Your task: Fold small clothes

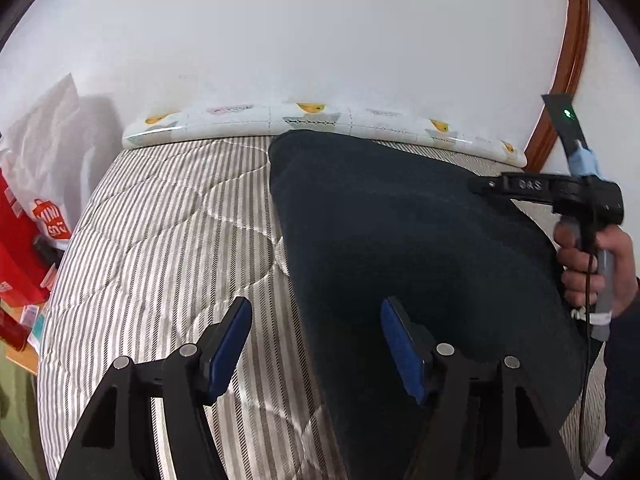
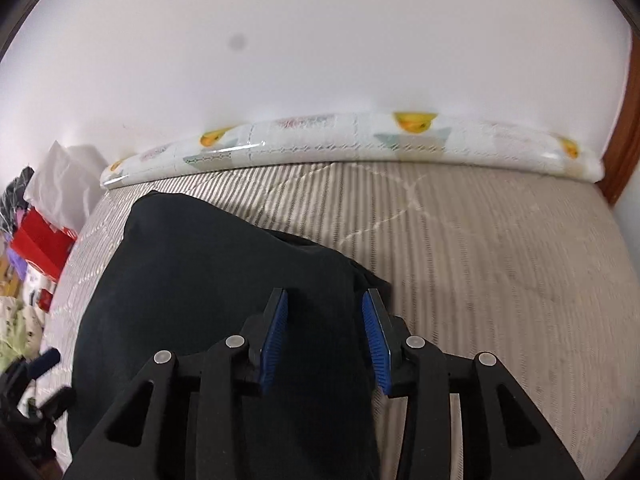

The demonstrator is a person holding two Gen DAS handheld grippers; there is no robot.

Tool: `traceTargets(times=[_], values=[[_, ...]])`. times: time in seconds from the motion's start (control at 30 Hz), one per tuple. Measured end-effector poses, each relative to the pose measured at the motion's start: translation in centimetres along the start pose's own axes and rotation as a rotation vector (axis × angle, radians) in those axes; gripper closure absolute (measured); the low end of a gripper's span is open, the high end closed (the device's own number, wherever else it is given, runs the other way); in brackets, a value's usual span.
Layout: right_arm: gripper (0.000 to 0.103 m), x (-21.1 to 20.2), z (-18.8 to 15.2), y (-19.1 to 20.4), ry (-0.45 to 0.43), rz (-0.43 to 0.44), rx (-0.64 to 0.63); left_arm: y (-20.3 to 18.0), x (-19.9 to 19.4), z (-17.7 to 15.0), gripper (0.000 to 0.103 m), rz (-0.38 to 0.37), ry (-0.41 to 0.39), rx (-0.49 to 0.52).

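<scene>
A dark, almost black garment [image 1: 400, 240] lies spread on the striped mattress [image 1: 160, 220], reaching from near the wall to the front. My left gripper [image 1: 316, 302] is open and hovers over the garment's left edge: one blue pad is above the stripes, the other above the cloth. In the right wrist view my right gripper [image 2: 325, 294] is open just above the same garment [image 2: 200, 280], near its right edge, with no cloth pinched between the pads. A hand [image 1: 580, 268] holding that right tool's handle shows at the right of the left wrist view.
A long white cushion with yellow duck prints [image 2: 360, 140] runs along the white wall behind the mattress. Red and white bags [image 1: 36, 216] are piled off the bed's left side. A brown wooden frame [image 1: 572, 60] stands at the right. Bare mattress [image 2: 500, 260] lies right of the garment.
</scene>
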State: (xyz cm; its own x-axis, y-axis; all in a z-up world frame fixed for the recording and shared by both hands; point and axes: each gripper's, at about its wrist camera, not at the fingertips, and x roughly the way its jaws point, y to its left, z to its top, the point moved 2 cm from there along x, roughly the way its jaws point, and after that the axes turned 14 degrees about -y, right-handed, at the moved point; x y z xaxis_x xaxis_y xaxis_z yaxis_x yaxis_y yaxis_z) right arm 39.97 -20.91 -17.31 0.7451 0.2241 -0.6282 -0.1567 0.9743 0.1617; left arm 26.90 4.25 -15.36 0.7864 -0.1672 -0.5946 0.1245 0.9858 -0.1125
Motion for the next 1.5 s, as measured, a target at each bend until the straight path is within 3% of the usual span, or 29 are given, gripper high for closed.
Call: traceTargets(times=[0.07, 0.13, 0.23, 0.43, 0.57, 0.67, 0.77, 0.83, 1.0, 1.23, 1.4, 1.5], values=[[0.086, 0.9, 0.0, -0.2, 0.013, 0.049, 0.034, -0.1, 0.3, -0.1, 0.038, 0.0, 0.002, 0.0], [0.094, 0.5, 0.2, -0.4, -0.019, 0.057, 0.041, -0.1, 0.4, -0.1, 0.038, -0.006, 0.006, -0.006], [0.096, -0.7, 0.4, -1.8, -0.074, 0.056, 0.079, -0.2, 0.3, 0.0, 0.038, -0.014, 0.008, -0.013], [0.091, -1.5, 0.1, -1.6, -0.048, 0.032, 0.072, -0.4, -0.5, 0.0, 0.038, -0.004, 0.017, -0.018], [0.08, -5.9, -1.2, -1.2, -0.103, -0.008, -0.003, -1.0, -2.0, -0.7, 0.038, -0.003, 0.015, -0.013], [0.07, -8.9, -3.5, -1.3, -0.089, -0.009, -0.022, -1.6, -3.6, -1.0, 0.038, 0.002, 0.018, -0.028], [0.066, -12.3, -5.8, -1.4, -0.084, -0.079, -0.04, -2.7, -6.2, -1.1, 0.038, 0.009, -0.001, -0.034], [0.056, -15.1, -6.9, -1.3, -0.105, -0.114, -0.035, -3.5, -8.2, -1.1, 0.038, 0.031, -0.026, -0.018], [0.03, -22.0, -8.5, -0.1, -0.161, -0.099, 0.019, -5.4, -13.5, -1.1, 0.029, 0.072, -0.079, 0.02], [0.028, -28.9, -10.7, 2.0, -0.241, -0.136, 0.003, -7.0, -20.1, -2.2, 0.019, 0.122, -0.143, 0.04], [0.005, -33.5, -13.0, 2.8, -0.288, -0.193, 0.013, -8.1, -23.4, -3.5, 0.014, 0.132, -0.18, 0.053], [0.001, -35.5, -14.1, 3.3, -0.298, -0.24, -0.024, -8.3, -25.1, -4.2, 0.014, 0.118, -0.192, 0.04]])
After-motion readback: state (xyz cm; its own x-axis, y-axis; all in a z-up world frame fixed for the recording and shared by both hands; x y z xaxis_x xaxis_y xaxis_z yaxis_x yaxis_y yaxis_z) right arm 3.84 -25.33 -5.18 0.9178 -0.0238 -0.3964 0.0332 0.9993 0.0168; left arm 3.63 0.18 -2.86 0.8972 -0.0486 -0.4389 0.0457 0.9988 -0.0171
